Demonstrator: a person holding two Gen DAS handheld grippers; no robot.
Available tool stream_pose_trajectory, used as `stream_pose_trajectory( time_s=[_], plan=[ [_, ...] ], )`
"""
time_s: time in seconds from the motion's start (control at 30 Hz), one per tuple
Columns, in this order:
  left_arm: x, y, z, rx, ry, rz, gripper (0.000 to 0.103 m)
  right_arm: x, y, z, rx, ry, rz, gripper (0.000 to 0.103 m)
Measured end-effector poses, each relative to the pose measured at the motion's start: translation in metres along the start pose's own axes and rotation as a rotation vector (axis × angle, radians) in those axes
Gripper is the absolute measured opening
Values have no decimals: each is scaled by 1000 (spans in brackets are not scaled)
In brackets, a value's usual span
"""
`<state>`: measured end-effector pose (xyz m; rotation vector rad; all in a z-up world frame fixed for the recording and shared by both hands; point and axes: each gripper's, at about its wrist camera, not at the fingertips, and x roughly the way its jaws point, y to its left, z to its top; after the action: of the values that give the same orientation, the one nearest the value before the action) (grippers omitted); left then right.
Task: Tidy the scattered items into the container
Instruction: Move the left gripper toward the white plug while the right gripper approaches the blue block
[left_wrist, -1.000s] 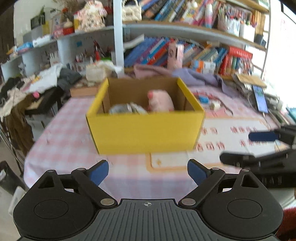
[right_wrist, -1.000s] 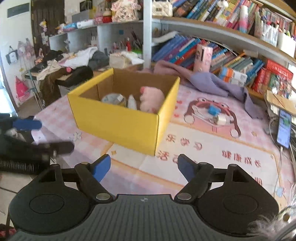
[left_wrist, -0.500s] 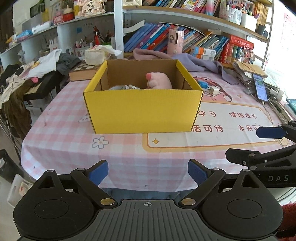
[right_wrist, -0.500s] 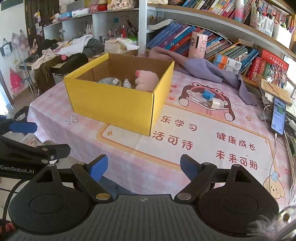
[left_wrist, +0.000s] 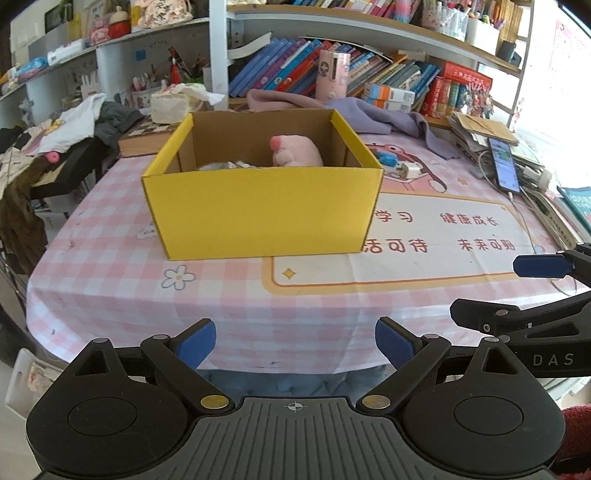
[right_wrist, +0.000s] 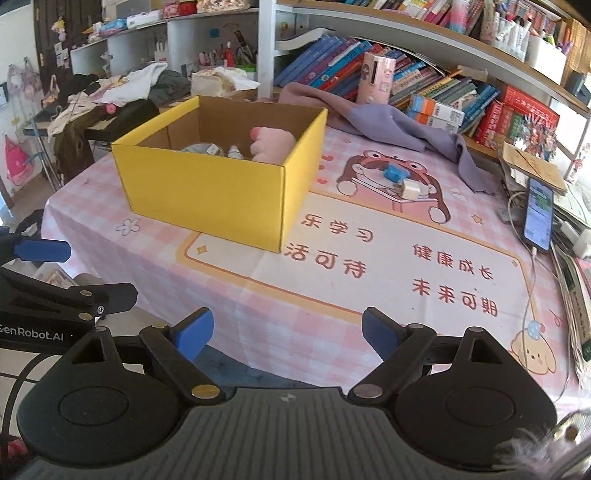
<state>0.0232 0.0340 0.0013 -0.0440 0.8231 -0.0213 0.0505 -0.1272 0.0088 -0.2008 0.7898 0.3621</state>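
yellow cardboard box (left_wrist: 264, 210), open at the top, is the container for this tidy-up, and it sits on the pink checked tablecloth (left_wrist: 110, 288) well ahead of both tools.

starting at the tongs: the left gripper (left_wrist: 295, 341) has its blue pads spread wide with nothing between them, held back over the near table edge. the right gripper (right_wrist: 286, 332) is likewise empty and its jaws stand wide apart, low by the same edge. each tool shows in the other's view at the side.

further out, the box already holds a pink plush toy (right_wrist: 273, 146), a small white bottle (right_wrist: 233, 151) and a grey roundish thing (right_wrist: 201, 149) (too hidden to name). beyond the box's right side, on the cartoon mat, a blue and white charger with cable (right_wrist: 400, 182) lies loose.

my reading is that one drop is finished and the hands are between picks. the next move probably calls for the right tongs to reach past the box to the charger, close across its body and lift it over the box wall.
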Motion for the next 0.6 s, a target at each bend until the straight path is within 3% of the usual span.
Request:
stream_pose_trajectory(
  time_s=[0.6],
  plan=[
    [13,-21,6,46,30,-87,95,-5,-20,-12,48,25,-77,89]
  ],
)
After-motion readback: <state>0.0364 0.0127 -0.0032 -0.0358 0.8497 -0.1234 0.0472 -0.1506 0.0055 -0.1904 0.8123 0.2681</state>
